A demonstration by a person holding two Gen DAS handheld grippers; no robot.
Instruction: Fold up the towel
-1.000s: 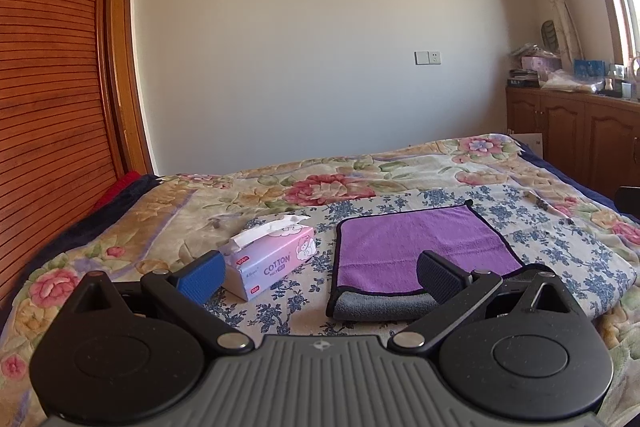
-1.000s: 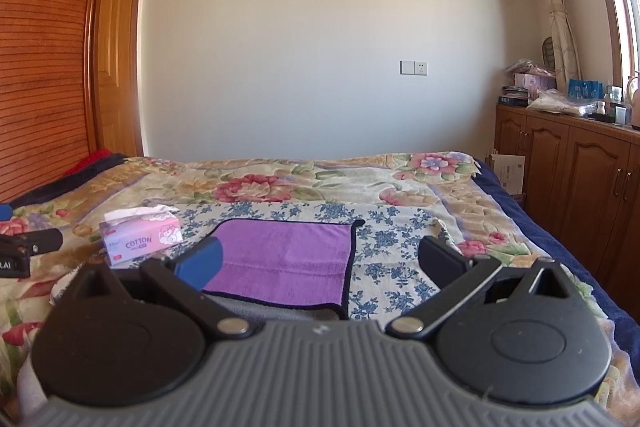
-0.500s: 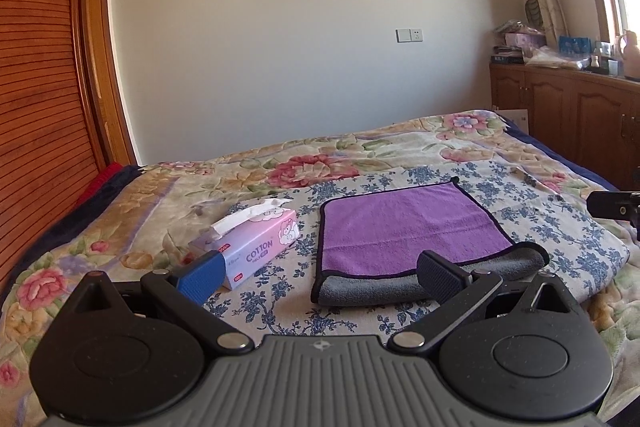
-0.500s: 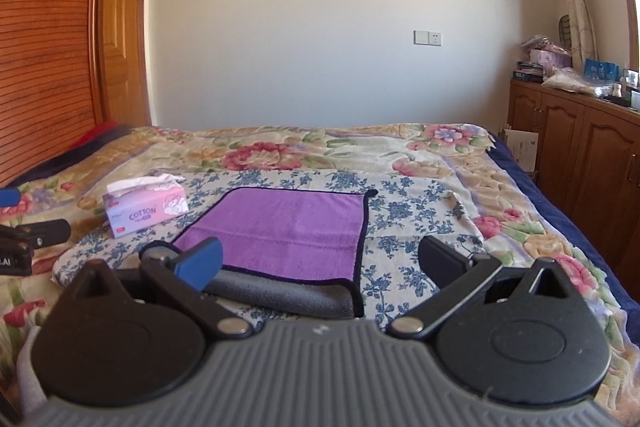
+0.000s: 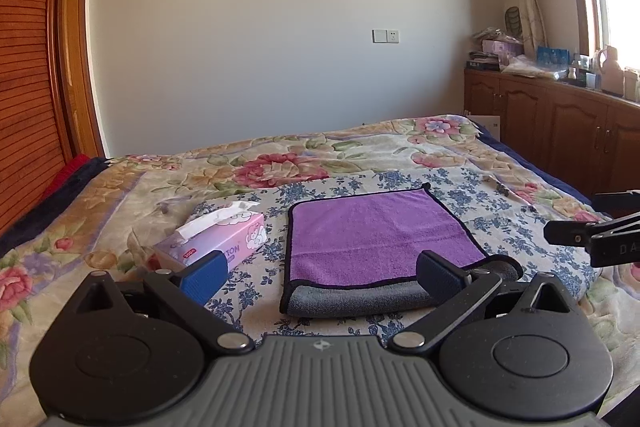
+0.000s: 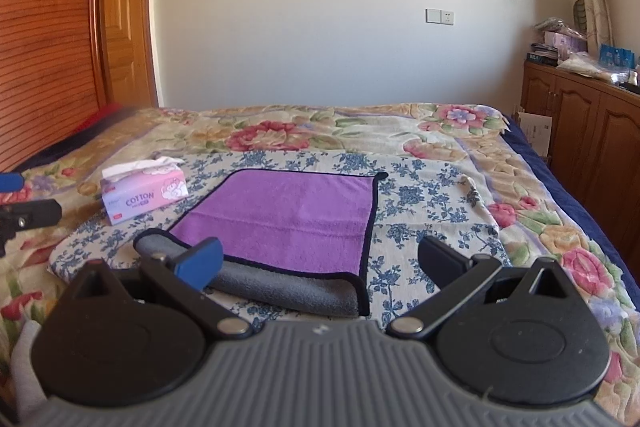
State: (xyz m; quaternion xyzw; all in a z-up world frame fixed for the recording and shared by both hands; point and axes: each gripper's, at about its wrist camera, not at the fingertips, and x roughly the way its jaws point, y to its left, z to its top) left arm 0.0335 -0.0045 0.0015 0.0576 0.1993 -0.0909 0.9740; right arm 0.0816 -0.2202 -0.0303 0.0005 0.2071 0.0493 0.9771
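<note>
One plush purple rectangular towel (image 5: pixel 376 233)

You see a purple towel (image 5: pixel 380 235) edged in black, its folded-over near side grey. It lies on a white cloth (image 5: pixel 516 223) with blue flowers, over a cream bedspread (image 5: pixel 280 163) with pink roses. The tissue box (image 5: pixel 224 247) is pink. Your gripper pads (image 6: pixel 198 263) are blue.
</note>
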